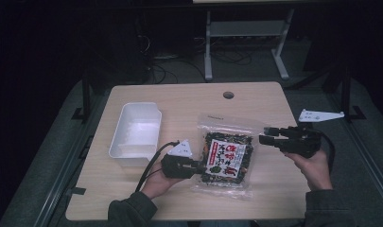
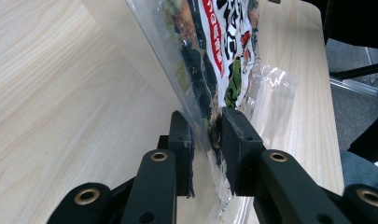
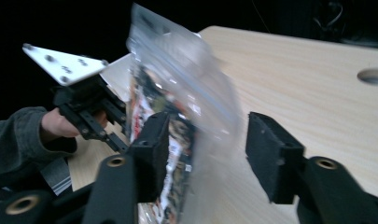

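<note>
A clear plastic snack bag (image 1: pixel 226 156) with a red, white and dark label lies in the middle of the wooden table (image 1: pixel 179 101). My left gripper (image 1: pixel 198 168) is at the bag's left edge. In the left gripper view its jaws (image 2: pixel 206 140) are shut on the bag's (image 2: pixel 214 56) clear edge, which rises tilted above them. My right gripper (image 1: pixel 266 135) hovers at the bag's upper right corner. In the right gripper view its jaws (image 3: pixel 207 144) stand open with the blurred bag (image 3: pixel 177 93) between them, close to the left pad and apart from the right one.
An empty white plastic bin (image 1: pixel 134 135) sits on the left part of the table. A round cable hole (image 1: pixel 228 95) is near the far edge. Dark floor, cables and a metal stand lie beyond the table.
</note>
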Motion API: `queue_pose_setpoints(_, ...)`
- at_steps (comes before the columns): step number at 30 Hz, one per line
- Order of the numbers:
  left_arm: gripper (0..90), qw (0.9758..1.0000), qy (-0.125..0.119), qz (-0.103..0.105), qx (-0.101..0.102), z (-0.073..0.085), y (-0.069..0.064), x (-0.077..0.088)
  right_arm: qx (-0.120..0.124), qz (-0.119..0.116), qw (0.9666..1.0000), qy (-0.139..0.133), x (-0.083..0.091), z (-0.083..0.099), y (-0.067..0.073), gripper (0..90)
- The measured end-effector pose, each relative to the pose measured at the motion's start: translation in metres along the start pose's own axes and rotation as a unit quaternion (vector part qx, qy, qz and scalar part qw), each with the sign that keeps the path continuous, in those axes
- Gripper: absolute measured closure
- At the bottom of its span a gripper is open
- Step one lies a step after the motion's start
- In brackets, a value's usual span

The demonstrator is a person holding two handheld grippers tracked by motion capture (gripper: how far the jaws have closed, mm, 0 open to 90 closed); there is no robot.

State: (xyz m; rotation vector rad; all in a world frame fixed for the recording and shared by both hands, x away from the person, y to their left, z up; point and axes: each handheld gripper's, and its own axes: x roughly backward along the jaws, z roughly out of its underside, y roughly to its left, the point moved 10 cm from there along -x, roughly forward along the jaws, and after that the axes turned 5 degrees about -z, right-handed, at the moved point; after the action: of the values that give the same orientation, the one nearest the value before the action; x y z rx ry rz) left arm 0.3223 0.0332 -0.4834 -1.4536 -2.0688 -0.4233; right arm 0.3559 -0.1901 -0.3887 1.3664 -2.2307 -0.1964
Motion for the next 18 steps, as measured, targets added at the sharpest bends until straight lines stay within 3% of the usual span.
queue_pose_setpoints(4,74.7,1.0,0.0,-0.001,-0.003,0.0,-0.001,0.0,-0.02,-0.025,0.9993,0.017,-0.019,0.014,-0.007,39.8)
queue_pose_setpoints(7,74.7,1.0,-0.002,-0.001,-0.003,0.0,0.0,0.001,-0.022,-0.063,0.9973,0.029,-0.036,0.023,-0.002,40.3)
queue_pose_setpoints(12,74.7,1.0,-0.005,-0.001,0.0,0.0,0.0,0.002,-0.015,-0.086,0.9946,0.056,-0.05,0.031,0.007,47.9)
queue_pose_setpoints(16,74.6,1.0,-0.005,0.001,-0.002,0.001,0.0,0.004,-0.009,-0.107,0.993,0.048,-0.055,0.028,0.016,60.8)
queue_pose_setpoints(18,74.5,1.0,-0.002,0.0,-0.002,0.002,0.001,0.005,-0.008,-0.115,0.9922,0.046,-0.057,0.027,0.02,62.7)
